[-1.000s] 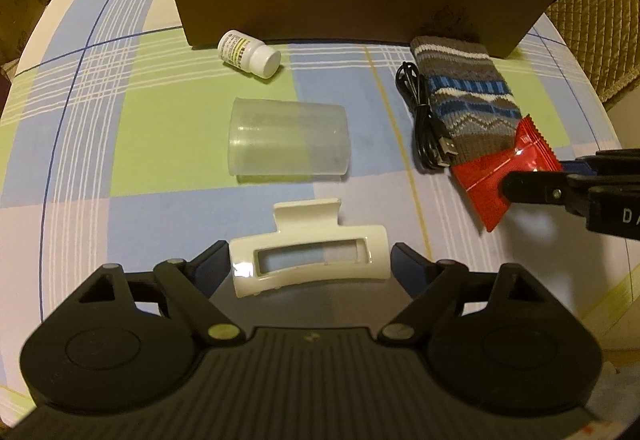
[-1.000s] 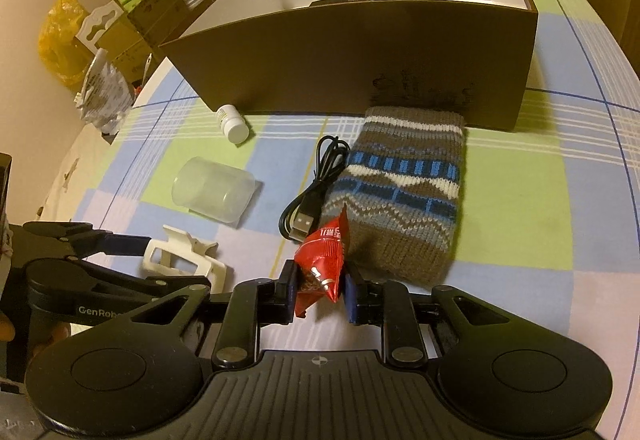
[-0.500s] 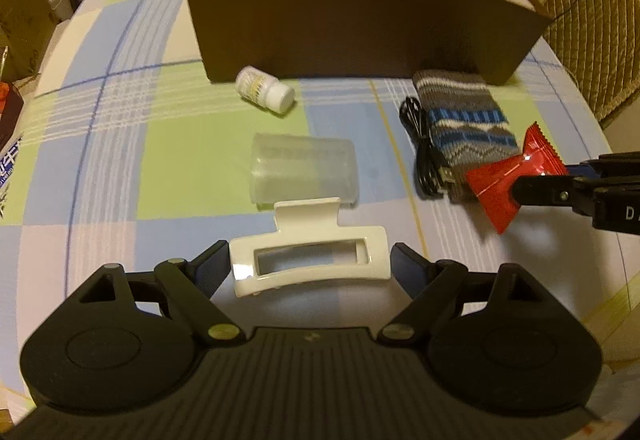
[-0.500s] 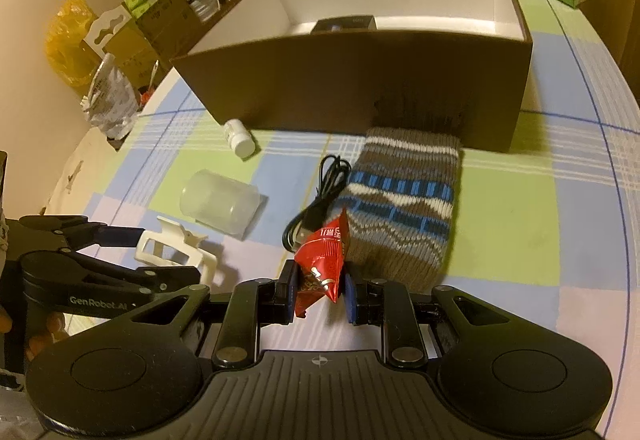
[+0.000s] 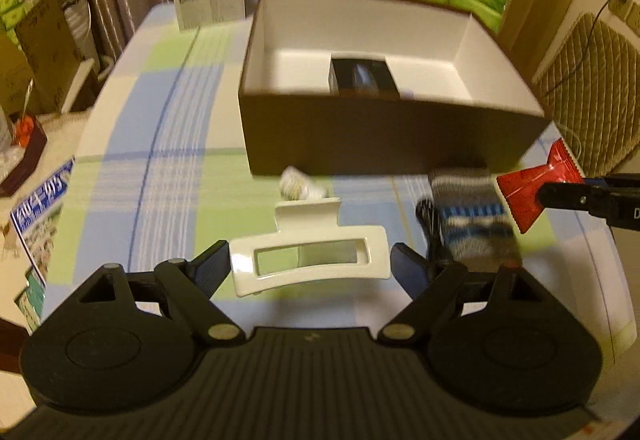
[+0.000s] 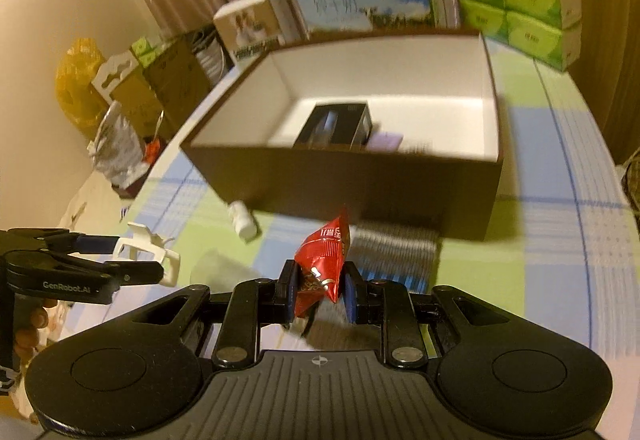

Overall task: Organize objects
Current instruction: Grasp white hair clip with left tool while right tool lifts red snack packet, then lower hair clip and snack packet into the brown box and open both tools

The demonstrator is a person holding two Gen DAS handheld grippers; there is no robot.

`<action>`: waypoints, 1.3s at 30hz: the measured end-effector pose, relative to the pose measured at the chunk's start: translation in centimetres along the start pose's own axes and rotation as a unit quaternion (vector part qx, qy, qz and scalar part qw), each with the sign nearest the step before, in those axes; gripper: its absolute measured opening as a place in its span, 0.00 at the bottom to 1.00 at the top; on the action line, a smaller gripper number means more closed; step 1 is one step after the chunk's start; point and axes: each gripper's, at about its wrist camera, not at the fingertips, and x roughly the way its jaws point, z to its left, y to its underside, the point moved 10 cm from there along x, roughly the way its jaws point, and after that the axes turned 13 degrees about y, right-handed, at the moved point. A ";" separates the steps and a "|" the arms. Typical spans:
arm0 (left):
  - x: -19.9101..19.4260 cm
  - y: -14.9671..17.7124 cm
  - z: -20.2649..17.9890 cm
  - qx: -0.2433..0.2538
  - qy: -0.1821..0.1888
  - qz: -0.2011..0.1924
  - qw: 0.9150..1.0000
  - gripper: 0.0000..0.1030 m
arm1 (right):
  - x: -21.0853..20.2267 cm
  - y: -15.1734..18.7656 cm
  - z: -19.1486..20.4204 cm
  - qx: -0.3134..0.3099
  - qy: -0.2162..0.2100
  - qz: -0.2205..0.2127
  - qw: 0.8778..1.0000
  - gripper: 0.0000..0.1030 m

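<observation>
While the left gripper (image 5: 310, 266) clamped a white hair claw clip (image 5: 308, 260) endwise between its wide-set jaws, the right gripper (image 6: 320, 290) pinched a red snack packet (image 6: 324, 260). Both were held above the checked tablecloth (image 5: 160, 175), short of the open brown box (image 5: 392, 135), where a black carton (image 5: 364, 77) lay.
</observation>
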 end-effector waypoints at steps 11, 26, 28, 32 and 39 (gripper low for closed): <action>0.7 -7.4 -1.2 0.038 0.012 -0.041 0.998 0.81 | -0.2 -6.0 -0.6 0.006 0.007 -0.054 0.999 0.20; 7.3 -17.0 -1.0 0.059 0.015 -0.041 0.997 0.81 | 4.8 -13.6 -2.7 0.047 0.027 -0.070 0.996 0.20; 8.6 -17.8 -0.6 0.057 0.014 -0.032 0.998 0.81 | 5.7 -14.0 -3.0 0.054 0.028 -0.066 0.996 0.20; 11.2 -18.8 0.4 0.069 0.003 -0.011 0.998 0.81 | 7.6 -14.9 -3.9 0.062 0.038 -0.054 0.996 0.20; 14.4 -19.6 2.0 0.078 -0.018 0.014 0.997 0.81 | 10.2 -15.3 -5.6 0.072 0.053 -0.036 0.995 0.20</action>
